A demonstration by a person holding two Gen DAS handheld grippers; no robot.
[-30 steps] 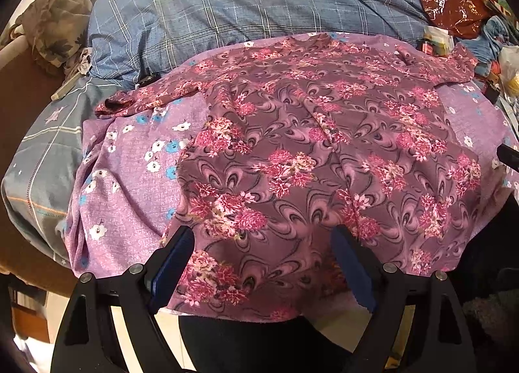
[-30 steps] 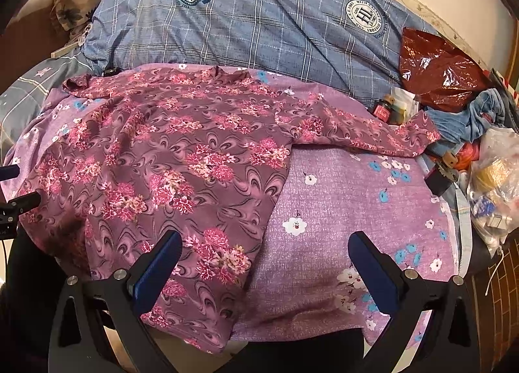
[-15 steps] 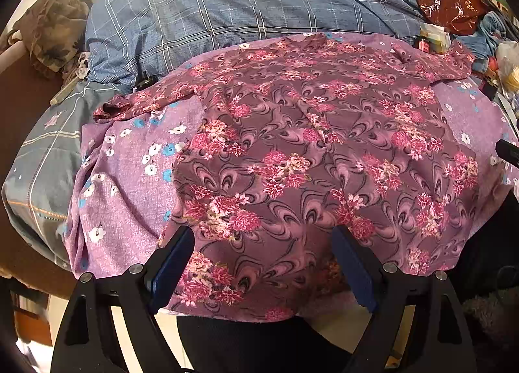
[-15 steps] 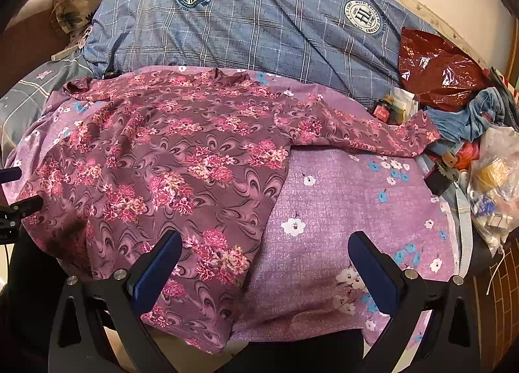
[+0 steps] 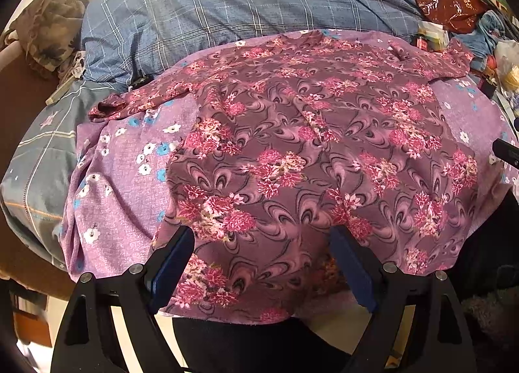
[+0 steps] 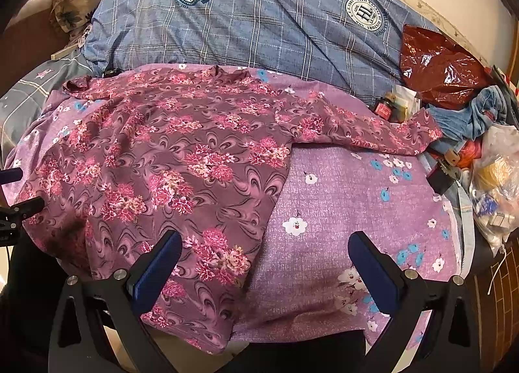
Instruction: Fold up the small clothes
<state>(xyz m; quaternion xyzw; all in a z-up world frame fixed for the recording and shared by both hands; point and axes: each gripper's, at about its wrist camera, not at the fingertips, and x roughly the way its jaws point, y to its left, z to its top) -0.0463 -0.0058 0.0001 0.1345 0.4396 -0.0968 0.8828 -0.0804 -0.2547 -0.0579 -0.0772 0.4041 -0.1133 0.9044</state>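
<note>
- One maroon floral-print top (image 5: 311,159) lies spread flat on a lilac bedspread with white and blue flowers (image 6: 350,210); its two sleeves reach toward 10 and 2 o'clock in the left wrist view.
- Left gripper (image 5: 262,262): jaws wide apart, holding nothing, over the top's hem at 6 o'clock.
- Right gripper (image 6: 264,266): jaws apart, empty, straddling the top's side edge.
- One blue checked quilt with two round crests (image 6: 259,22) at 12 o'clock.
- One dark red plastic bag (image 6: 438,65) at 2 o'clock.
</note>
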